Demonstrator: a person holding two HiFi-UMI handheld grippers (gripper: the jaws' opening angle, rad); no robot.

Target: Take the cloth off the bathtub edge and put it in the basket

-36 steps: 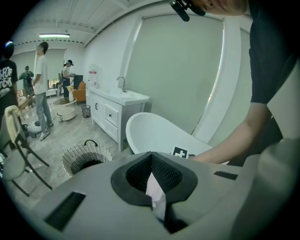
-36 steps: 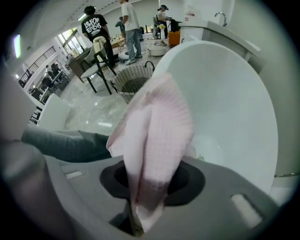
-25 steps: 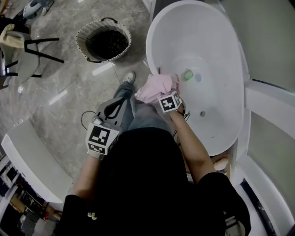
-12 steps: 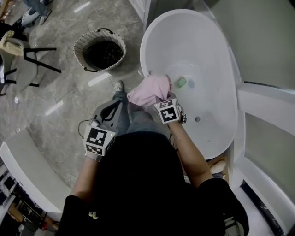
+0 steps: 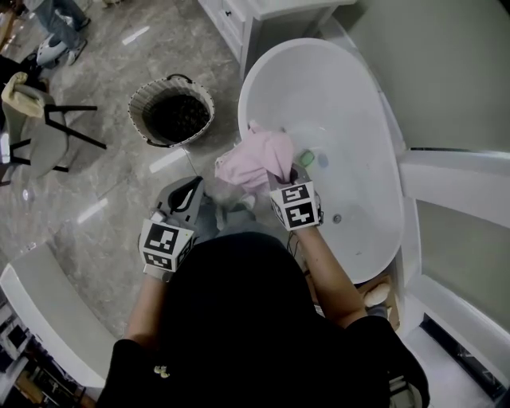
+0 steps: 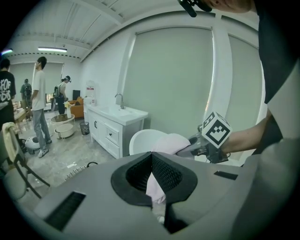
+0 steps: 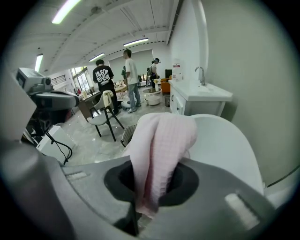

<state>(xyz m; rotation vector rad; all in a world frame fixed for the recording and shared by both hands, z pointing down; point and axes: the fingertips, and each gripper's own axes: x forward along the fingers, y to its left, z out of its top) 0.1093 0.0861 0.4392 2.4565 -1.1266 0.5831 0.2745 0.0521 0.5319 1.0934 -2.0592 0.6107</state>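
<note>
The pink cloth [image 5: 253,162] hangs in the air over the near rim of the white bathtub [image 5: 374,159], clear of the edge. My right gripper [image 5: 281,180] is shut on it; in the right gripper view the cloth [image 7: 161,145] drapes over and down between the pads [image 7: 187,180]. My left gripper [image 5: 199,183] hovers lower left of the cloth, shut with nothing in it; its view shows the cloth [image 6: 171,143] ahead of its tips. The dark-lined woven basket [image 5: 171,110] stands on the floor to the left of the tub.
A green item [image 5: 307,158] lies inside the tub. A white vanity [image 5: 239,20] stands beyond the basket, a chair [image 5: 48,127] at far left. People [image 7: 129,77] stand further back. The grey tiled floor [image 5: 119,183] spreads between me and the basket.
My right gripper has lifted the cloth up off the tub edge and slightly leftwards. The left gripper has risen a little beside it.
</note>
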